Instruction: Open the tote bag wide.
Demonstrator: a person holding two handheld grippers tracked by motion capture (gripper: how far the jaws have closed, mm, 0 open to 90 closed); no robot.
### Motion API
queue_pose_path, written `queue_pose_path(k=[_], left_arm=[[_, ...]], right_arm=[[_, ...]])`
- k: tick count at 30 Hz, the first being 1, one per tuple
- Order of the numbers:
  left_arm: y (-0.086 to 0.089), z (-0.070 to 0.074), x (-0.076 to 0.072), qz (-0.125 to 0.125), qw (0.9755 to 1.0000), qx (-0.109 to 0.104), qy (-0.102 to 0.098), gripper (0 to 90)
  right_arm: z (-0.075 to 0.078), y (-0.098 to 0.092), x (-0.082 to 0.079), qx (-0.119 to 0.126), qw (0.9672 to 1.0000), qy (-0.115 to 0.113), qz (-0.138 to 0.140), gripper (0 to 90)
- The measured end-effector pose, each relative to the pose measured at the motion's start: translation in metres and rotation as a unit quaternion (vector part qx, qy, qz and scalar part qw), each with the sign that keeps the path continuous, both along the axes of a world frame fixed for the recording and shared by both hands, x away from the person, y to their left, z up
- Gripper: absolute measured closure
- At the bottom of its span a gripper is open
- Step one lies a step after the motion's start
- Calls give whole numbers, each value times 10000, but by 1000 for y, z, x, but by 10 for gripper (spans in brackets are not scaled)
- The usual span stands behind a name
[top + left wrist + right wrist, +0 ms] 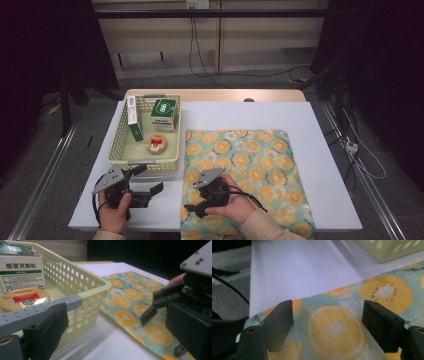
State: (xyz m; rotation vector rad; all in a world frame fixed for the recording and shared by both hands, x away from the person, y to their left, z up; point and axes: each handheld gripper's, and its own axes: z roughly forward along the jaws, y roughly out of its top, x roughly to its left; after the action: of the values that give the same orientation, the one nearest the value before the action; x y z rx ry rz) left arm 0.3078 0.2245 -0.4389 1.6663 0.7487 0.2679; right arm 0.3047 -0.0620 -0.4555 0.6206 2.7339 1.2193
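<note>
A cloth [245, 165] printed with orange slices lies flat on the right half of the white table. My right gripper [194, 205] hovers over its near left corner, jaws open, the cloth [337, 330] between them and nothing gripped. My left gripper [148, 179] is open beside the near right corner of a cream basket [120, 135]. In the left gripper view the basket's rim [100, 287] is just ahead of my left gripper [117, 335], and the right gripper's fingers [150, 312] point down at the cloth [127, 300].
The basket holds a green-and-white box [165, 114], a slim green box [133, 117] standing on edge and a round gold tin [156, 144]. Bare white tabletop [300, 112] lies behind the cloth. Cables run across the floor beyond and to the right.
</note>
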Motion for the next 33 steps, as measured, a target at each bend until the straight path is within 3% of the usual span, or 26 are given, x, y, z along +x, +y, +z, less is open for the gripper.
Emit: queue_pose_path(k=[1, 4, 5, 7, 15, 20, 24, 29, 33], left_arm=[[0, 0, 0, 9, 10000, 5, -11, 45], [0, -1, 0, 7, 10000, 42, 1, 45], [0, -1, 0, 16, 10000, 36, 7, 45], [0, -1, 0, 17, 10000, 38, 3, 45], [-1, -1, 0, 23, 10000, 57, -14, 45], [-2, -1, 0, 26, 10000, 76, -19, 45], [-3, -1, -1, 35, 10000, 78, -26, 45], [-4, -1, -1, 20, 9999, 103, -50, 46], [-4, -1, 0, 13, 9999, 131, -51, 46]], right_arm=[[-4, 1, -2, -118, 9998, -143, 11, 276], [-2, -1, -2, -157, 9997, -190, -61, 388], [-2, -1, -2, -157, 9997, -190, -61, 388], [-1, -3, 2, -195, 9996, -175, -45, 488], [0, -3, 4, -300, 9994, -195, -12, 583], [-2, -5, 4, -177, 9996, -196, -38, 753], [-2, -3, 6, -256, 9992, -294, -35, 900], [-2, -2, 2, -318, 9984, -471, -23, 900], [-5, -7, 3, 14, 9993, -297, -228, 900]])
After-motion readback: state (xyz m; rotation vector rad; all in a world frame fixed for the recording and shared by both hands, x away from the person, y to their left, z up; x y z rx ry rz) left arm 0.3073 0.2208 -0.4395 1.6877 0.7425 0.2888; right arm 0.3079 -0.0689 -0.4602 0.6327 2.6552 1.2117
